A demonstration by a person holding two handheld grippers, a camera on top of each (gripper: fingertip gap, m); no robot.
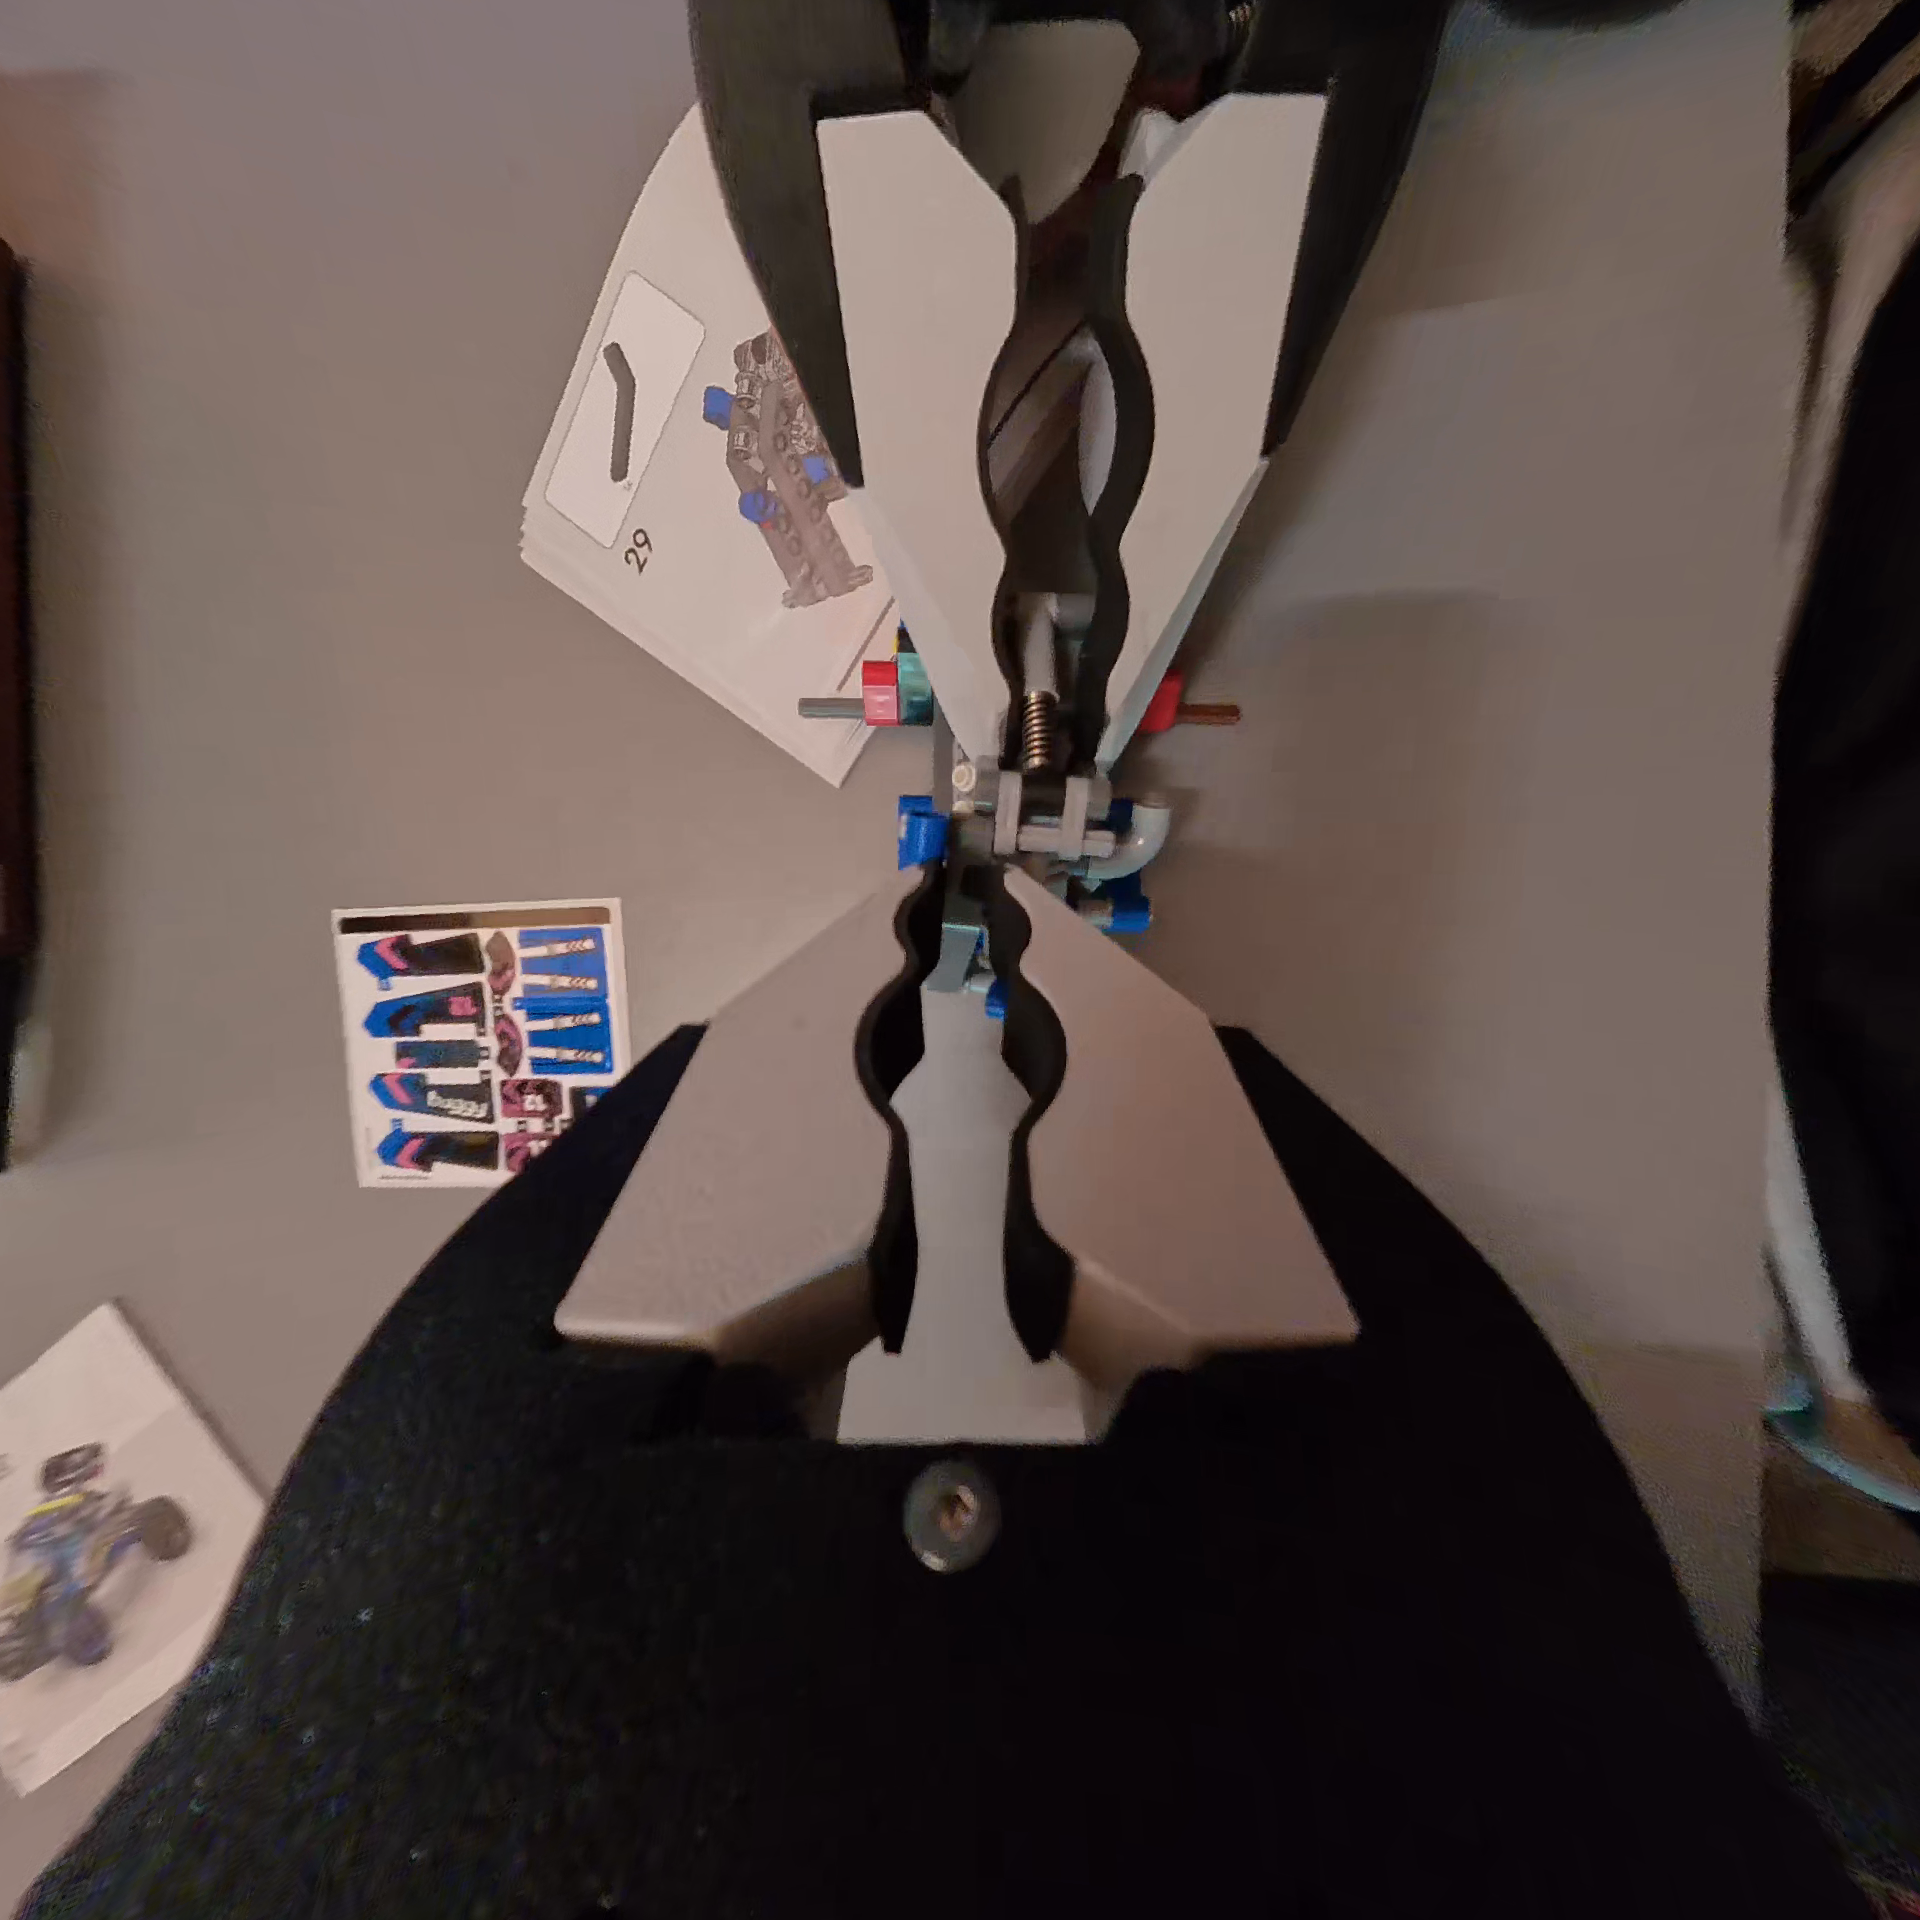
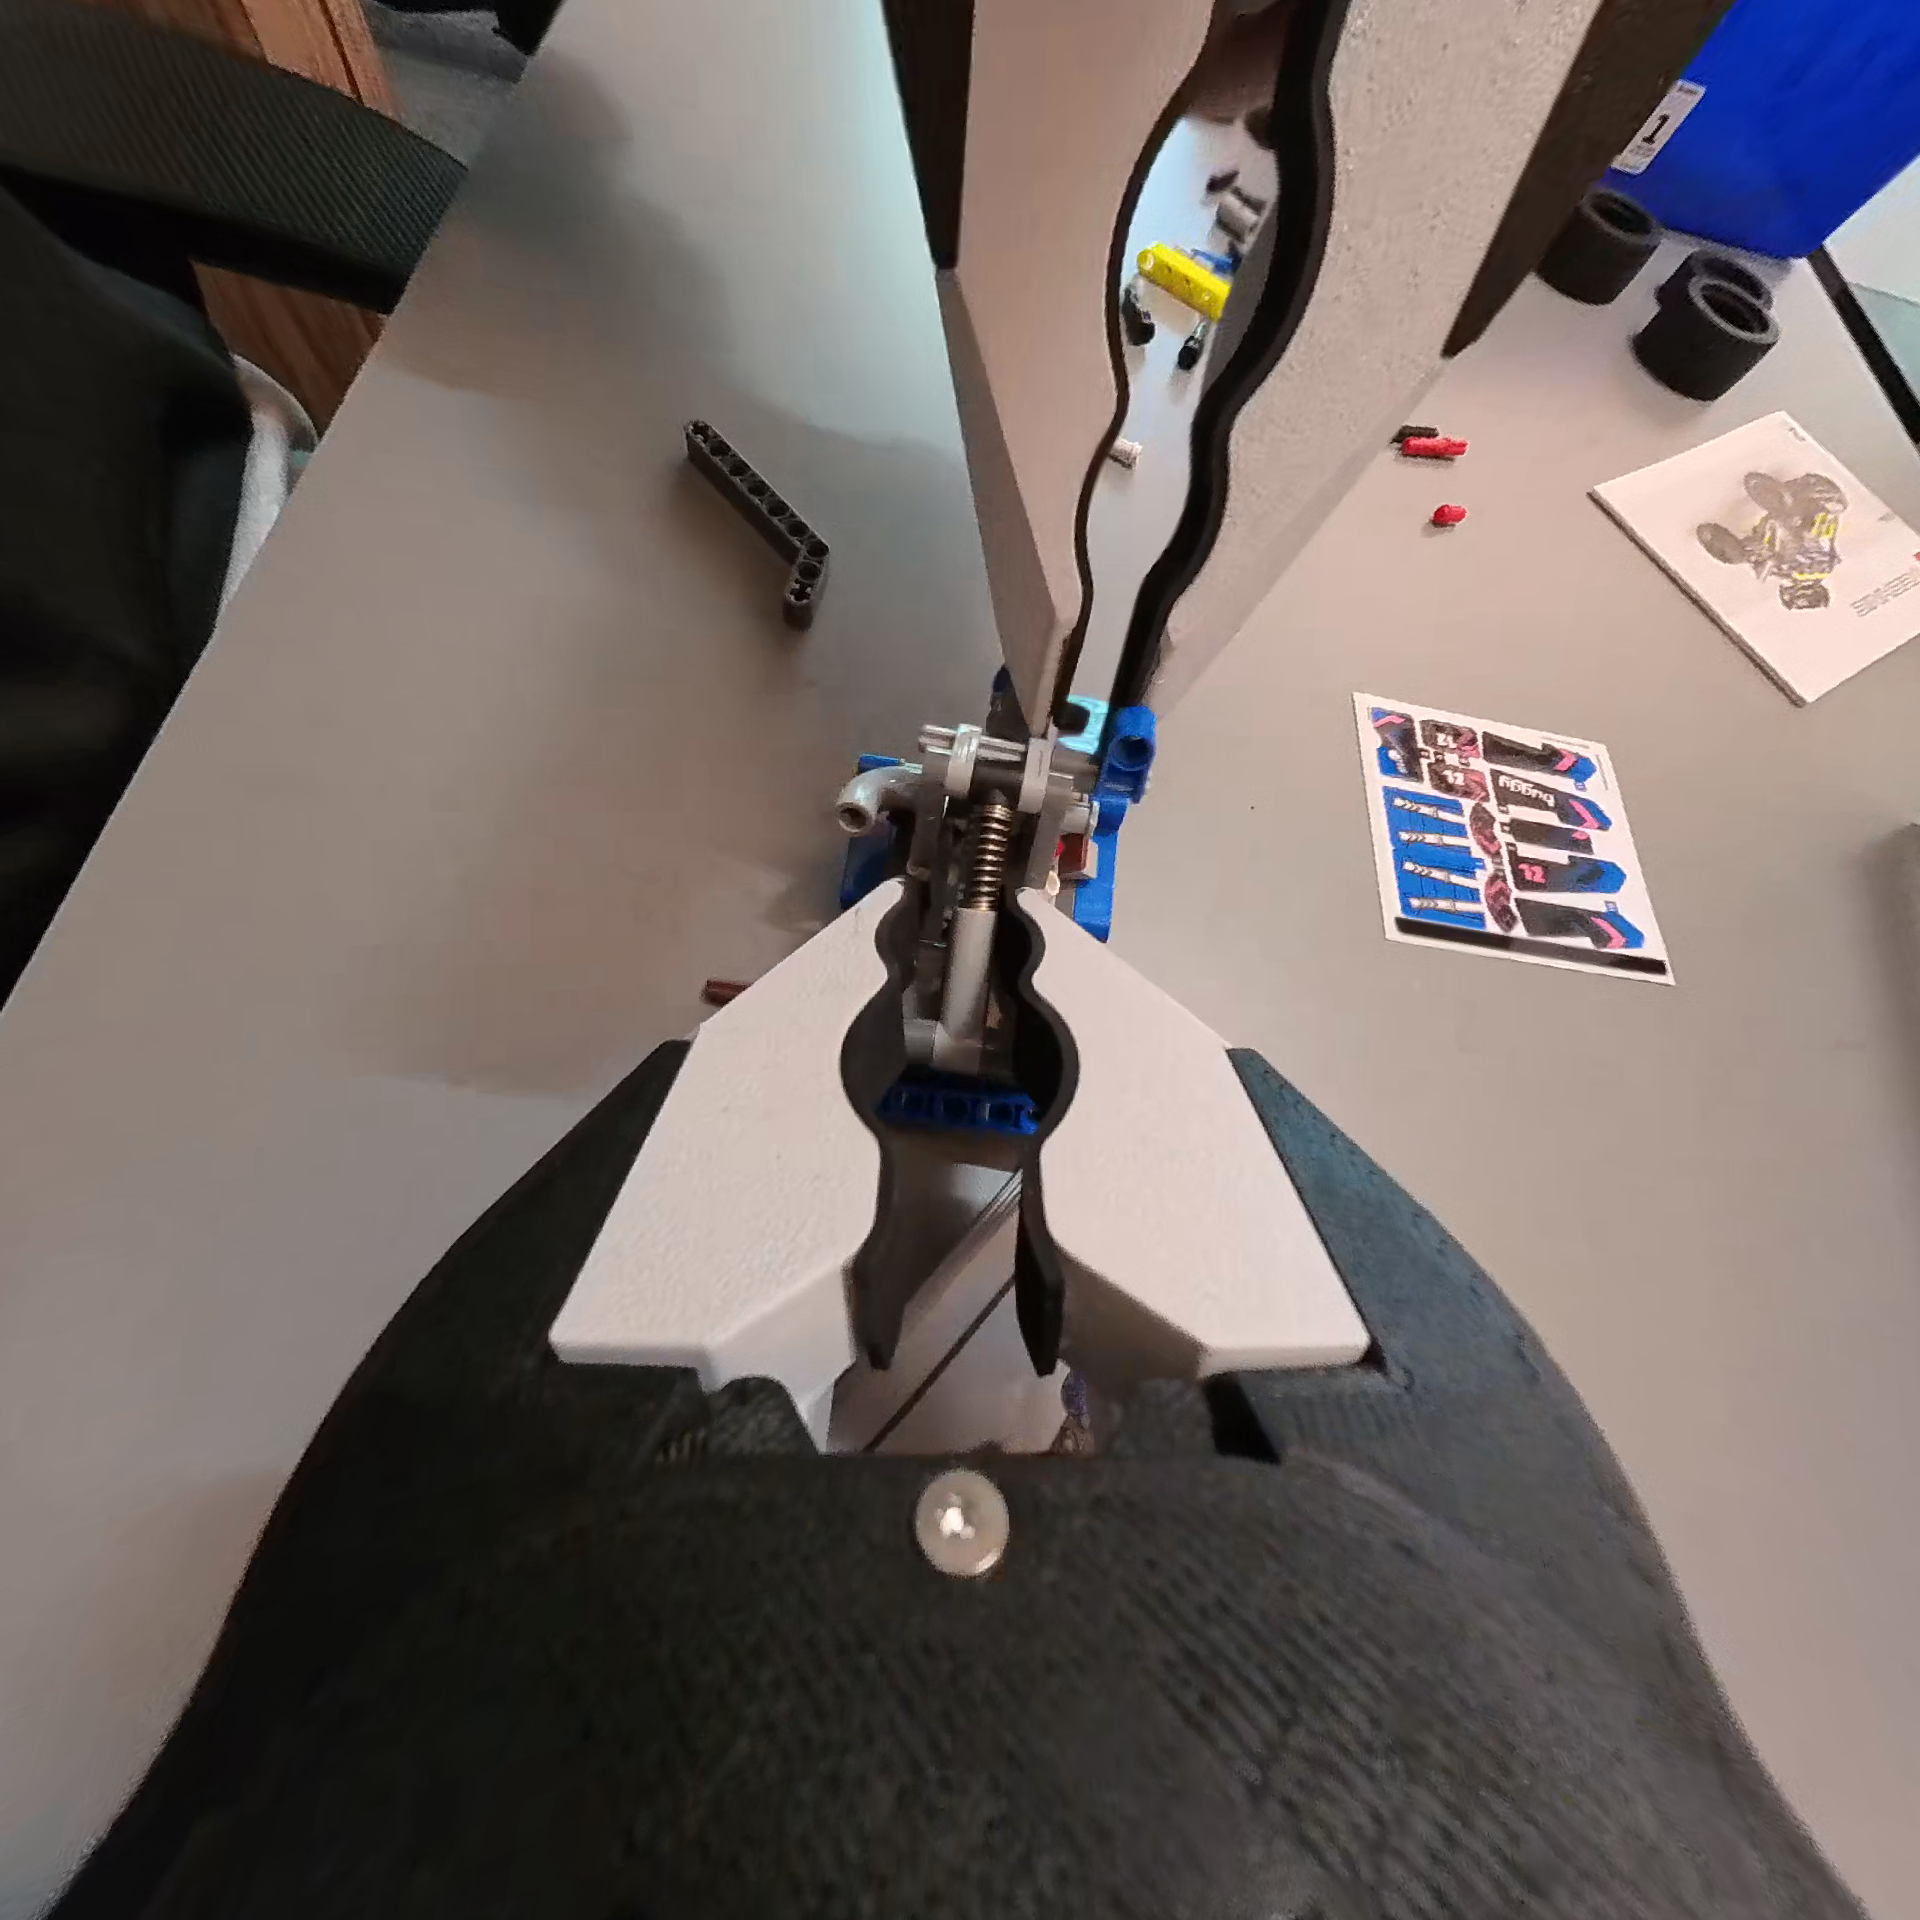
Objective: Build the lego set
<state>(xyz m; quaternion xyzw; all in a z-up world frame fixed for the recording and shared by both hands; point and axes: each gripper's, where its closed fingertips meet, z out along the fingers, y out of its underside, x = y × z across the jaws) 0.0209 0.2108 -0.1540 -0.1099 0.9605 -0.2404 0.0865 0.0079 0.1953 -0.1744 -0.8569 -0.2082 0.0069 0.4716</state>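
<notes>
A partly built lego assembly [image 1: 1049, 821] of grey and blue parts, with a metal spring shock, hangs over the grey table [image 1: 312, 623]. My left gripper [image 1: 961, 904] is shut on its blue and grey end. My right gripper [image 1: 1044, 743] comes in from the top of the left wrist view, shut on the spring end. In the right wrist view the assembly [image 2: 977, 790] sits between the right gripper [image 2: 956, 914] below and the left gripper [image 2: 1091, 696] above. A dark grey bent beam [image 2: 756, 520] lies loose on the table to the left.
An open instruction booklet [image 1: 665, 499], a sticker sheet [image 2: 1507, 831] and a second booklet [image 2: 1766, 551] lie on the table. Black tyres [image 2: 1704, 322], a blue box [image 2: 1797, 114], a yellow beam [image 2: 1179, 275] and red pins [image 2: 1434, 447] lie at the back. A dark chair [image 2: 156, 208] stands beyond the left edge.
</notes>
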